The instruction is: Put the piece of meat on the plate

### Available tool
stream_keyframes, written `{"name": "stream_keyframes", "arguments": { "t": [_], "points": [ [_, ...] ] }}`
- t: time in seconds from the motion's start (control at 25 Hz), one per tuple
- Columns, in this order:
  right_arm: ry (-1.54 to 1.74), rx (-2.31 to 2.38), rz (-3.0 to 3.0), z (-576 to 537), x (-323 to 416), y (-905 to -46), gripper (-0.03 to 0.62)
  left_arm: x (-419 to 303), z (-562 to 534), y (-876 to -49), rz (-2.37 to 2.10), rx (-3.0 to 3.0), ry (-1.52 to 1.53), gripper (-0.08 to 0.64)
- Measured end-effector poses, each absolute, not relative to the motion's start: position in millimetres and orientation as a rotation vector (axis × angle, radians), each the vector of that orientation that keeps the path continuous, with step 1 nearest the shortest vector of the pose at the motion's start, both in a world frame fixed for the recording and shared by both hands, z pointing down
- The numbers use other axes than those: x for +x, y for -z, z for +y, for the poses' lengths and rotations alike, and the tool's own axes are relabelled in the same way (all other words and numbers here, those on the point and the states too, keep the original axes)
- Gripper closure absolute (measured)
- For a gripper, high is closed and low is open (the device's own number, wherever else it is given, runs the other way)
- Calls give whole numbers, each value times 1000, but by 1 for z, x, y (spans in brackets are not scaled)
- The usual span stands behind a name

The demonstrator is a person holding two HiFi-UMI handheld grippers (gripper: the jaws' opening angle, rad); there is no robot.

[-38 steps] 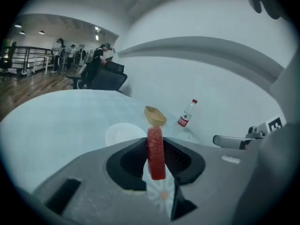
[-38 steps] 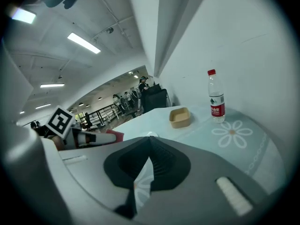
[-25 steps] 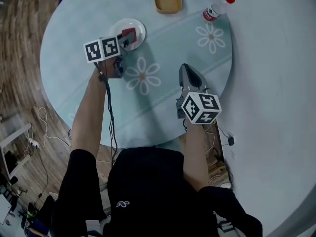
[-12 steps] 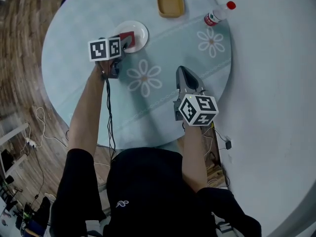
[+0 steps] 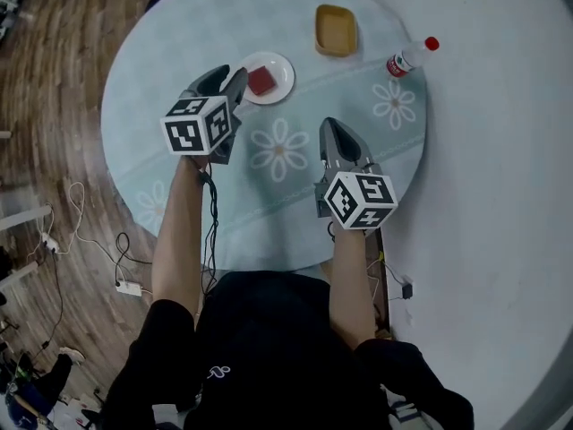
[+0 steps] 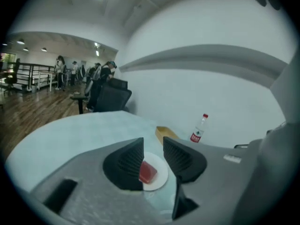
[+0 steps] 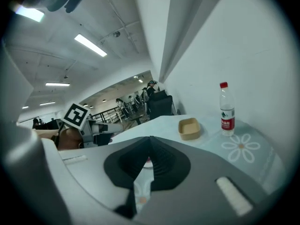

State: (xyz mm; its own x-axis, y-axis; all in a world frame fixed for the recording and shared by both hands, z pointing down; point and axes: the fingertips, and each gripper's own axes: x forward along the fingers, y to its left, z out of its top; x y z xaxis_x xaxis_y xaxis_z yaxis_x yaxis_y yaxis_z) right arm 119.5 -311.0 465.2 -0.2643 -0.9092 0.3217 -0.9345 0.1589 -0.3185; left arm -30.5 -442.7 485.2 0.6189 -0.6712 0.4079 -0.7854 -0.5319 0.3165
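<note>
The red piece of meat (image 5: 261,81) lies on the small white plate (image 5: 283,70) at the far left of the round table. My left gripper (image 5: 226,81) hangs raised just left of the plate. Its jaws stand apart and are closing, with nothing between them. In the left gripper view the meat (image 6: 147,172) and the plate (image 6: 161,176) show through the gap, beyond the left gripper (image 6: 153,146). My right gripper (image 5: 333,125) is shut and empty over the middle of the table. In the right gripper view, the right gripper (image 7: 150,142) has its tips together.
A tan dish (image 5: 336,30) sits at the table's far edge. A plastic bottle with a red cap (image 5: 410,57) stands to its right near the white wall. Wooden floor with cables lies off the table's left edge.
My left gripper let go of the meat, rose and drew back from the plate. The meat stays on the plate. My right gripper lifted a little.
</note>
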Motion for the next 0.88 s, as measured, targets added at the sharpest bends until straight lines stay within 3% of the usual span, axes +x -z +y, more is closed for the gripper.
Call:
{"name": "stream_keyframes", "arguments": {
  "t": [0.16,0.52,0.88],
  "points": [
    [-536,1805,-2530,-330,94,-413,586,-54,-396,-392,-1369,2478,-90,563],
    [-249,1683,-2605,-331,34,-356,588,-87,-322,-327,-1822,2479,-110,566],
    [-188,1623,-2616,-319,23,-352,588,-88,-312,-335,-1848,2440,-70,565]
  ]
}}
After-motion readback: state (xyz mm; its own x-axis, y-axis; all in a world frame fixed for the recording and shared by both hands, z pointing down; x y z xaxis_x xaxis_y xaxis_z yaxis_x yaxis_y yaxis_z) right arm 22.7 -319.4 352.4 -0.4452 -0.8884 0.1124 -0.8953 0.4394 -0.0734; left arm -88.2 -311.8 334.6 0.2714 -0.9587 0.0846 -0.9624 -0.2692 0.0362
